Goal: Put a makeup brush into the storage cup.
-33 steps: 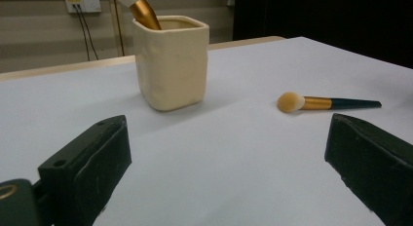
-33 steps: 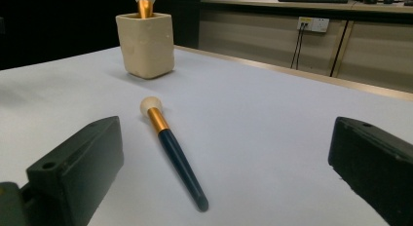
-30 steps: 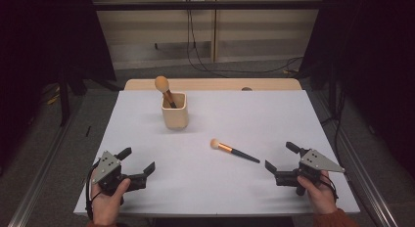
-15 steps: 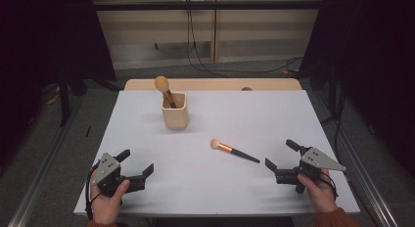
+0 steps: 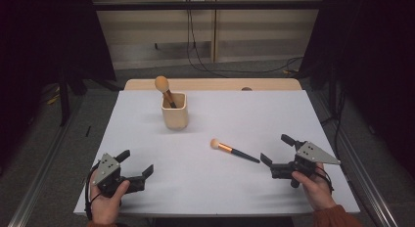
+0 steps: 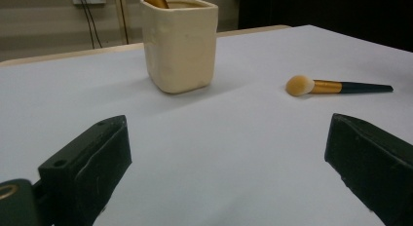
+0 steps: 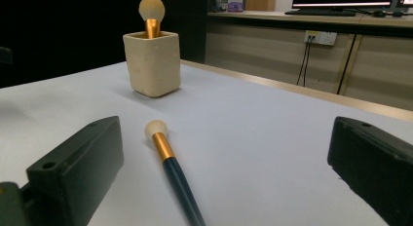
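A makeup brush [image 5: 233,150] with a peach head, gold collar and dark handle lies flat on the white table [image 5: 235,114], right of centre. It also lies ahead in the left gripper view [image 6: 336,85] and between the jaws' line in the right gripper view [image 7: 171,167]. A cream square cup [image 5: 174,110] stands upright farther back, holding a second brush [image 5: 164,88] head up. My right gripper [image 5: 277,148] is open near the front right, just behind the brush's handle end. My left gripper [image 5: 134,162] rests open at the front left, holding nothing.
A bare wooden strip [image 5: 210,84] runs along the table's far edge. Cables [image 5: 195,46] hang down the wall behind. Grey floor rails [image 5: 44,153] flank both sides. In the right gripper view a desk with monitors [image 7: 341,2] stands beyond the table.
The left gripper has drifted slightly down toward the front edge. The right gripper, brush and cup have not visibly moved.
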### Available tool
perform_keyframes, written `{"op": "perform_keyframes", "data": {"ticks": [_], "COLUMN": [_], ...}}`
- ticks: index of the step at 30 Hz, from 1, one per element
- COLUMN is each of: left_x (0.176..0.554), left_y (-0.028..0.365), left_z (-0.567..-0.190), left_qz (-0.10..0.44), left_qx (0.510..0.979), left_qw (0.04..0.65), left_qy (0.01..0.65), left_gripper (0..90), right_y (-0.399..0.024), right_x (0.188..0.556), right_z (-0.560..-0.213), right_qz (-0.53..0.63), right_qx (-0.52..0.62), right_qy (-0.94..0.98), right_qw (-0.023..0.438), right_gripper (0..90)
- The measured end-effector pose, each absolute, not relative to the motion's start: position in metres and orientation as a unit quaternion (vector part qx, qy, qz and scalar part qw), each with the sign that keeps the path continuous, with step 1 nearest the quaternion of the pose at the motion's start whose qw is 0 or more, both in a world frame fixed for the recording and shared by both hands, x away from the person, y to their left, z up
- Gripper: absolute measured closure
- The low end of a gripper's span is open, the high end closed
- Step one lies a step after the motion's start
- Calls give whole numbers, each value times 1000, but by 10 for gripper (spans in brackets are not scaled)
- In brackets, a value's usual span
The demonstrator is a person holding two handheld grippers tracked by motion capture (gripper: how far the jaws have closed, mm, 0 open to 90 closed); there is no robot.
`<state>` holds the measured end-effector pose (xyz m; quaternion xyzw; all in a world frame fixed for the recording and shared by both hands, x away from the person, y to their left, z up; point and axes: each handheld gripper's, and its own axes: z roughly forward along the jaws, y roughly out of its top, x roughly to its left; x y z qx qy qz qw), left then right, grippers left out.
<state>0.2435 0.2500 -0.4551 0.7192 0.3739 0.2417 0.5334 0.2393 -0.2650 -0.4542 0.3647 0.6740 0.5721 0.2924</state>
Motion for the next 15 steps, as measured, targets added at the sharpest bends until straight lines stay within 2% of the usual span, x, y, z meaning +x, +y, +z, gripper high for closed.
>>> {"op": "perform_keyframes", "data": {"ticks": [15], "left_x": [243], "left_y": [256], "left_z": [-455], "left_qz": [245], "left_qx": [717], "left_qw": [531], "left_qy": [380], "left_gripper": [30], "right_y": [-244], "right_x": [269], "right_z": [-439], "right_qz": [576], "right_qx": [348], "right_qy": [687], "right_qw": [275], "right_gripper": [0]}}
